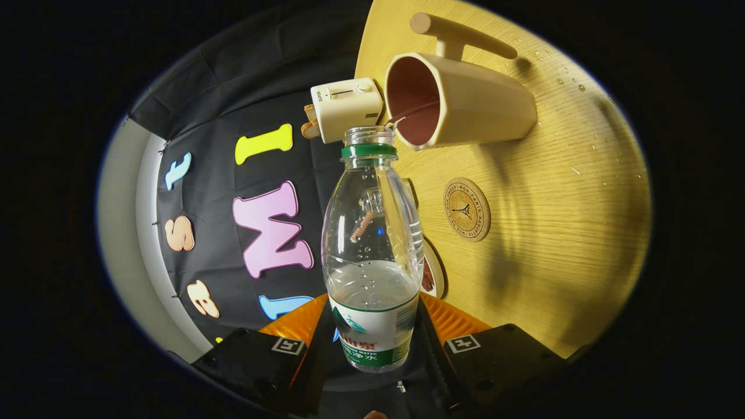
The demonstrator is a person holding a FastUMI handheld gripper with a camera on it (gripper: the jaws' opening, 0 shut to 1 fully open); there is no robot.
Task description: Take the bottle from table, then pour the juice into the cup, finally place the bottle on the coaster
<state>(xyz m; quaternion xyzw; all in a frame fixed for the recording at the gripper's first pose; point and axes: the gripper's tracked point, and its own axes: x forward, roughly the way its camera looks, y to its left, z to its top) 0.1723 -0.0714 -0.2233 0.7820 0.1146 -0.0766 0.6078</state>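
Gripper (372,349) clamps the bottle (372,250) low on its label, tilted with its open mouth at the cup (460,99) rim near the tabletop (559,244) edge. Tip slowly (liquid sits low), then aim for the coaster (467,209) beside it.

Clear glossy plastic bottle (372,244), matt smooth cup (460,102), cork-like coaster (467,209) on pale grained-wood tabletop (559,244).
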